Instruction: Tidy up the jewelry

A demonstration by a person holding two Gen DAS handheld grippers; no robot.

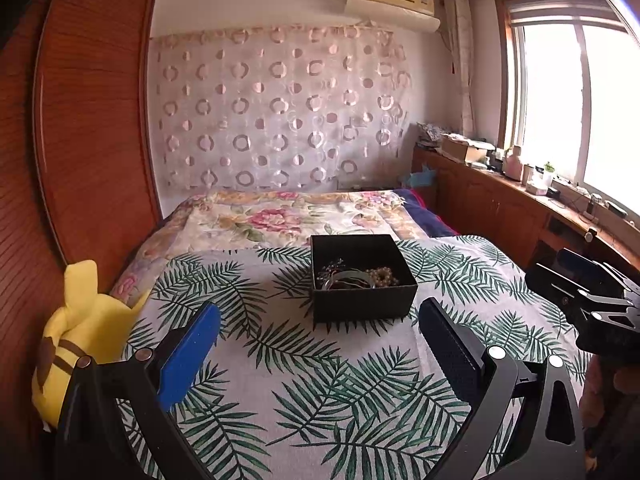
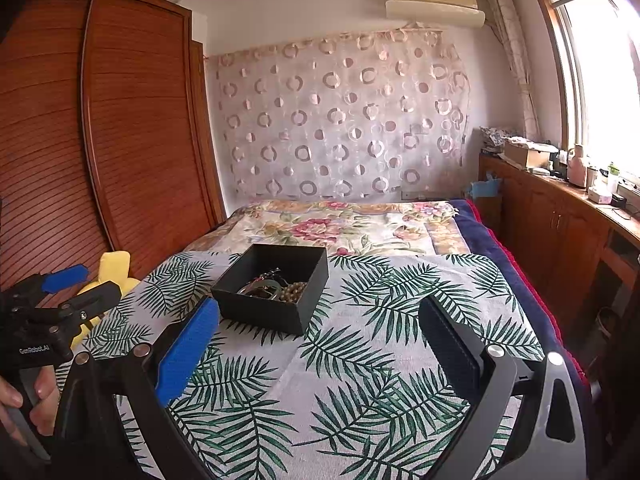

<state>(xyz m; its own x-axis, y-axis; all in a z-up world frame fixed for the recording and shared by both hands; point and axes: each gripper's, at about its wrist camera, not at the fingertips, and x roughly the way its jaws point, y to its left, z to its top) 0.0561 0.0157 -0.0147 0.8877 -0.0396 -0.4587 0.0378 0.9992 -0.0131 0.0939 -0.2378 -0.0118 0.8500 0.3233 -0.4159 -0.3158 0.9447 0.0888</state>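
A black open-topped box (image 1: 362, 276) sits on a palm-leaf cloth (image 1: 320, 380) spread over the near end of a bed. Inside it lies the jewelry (image 1: 356, 276) — a string of pale brown beads (image 1: 384, 276) at the 3 o'clock side of the pile, a silvery bangle (image 1: 352, 278) in the middle, and a dark tangle of smaller pieces at 9 o'clock that cannot be told apart. All of it rests against the box's near wall.

From the left wrist view, the left gripper (image 1: 320, 340) sits just short of the box, which lies at 12 o'clock between its fingers. Its jaws are spread wide, nothing between them. The right gripper (image 1: 576, 280) shows at 3 o'clock, off the cloth's edge; from the right wrist view its own jaws (image 2: 320, 336) are likewise spread wide and empty, with the box at 11 o'clock, near the blue finger pad (image 2: 188, 352). There a hand (image 2: 28, 400) grips the left gripper's handle at 8 o'clock.

Beyond the cloth a floral bedspread (image 1: 280, 216) runs to a sheer curtain with circle patterns (image 1: 276, 108). A yellow plush toy (image 1: 80, 328) leans at 9 o'clock against the wooden wardrobe (image 1: 92, 120), and a window (image 1: 580, 92) sits at 2 o'clock.
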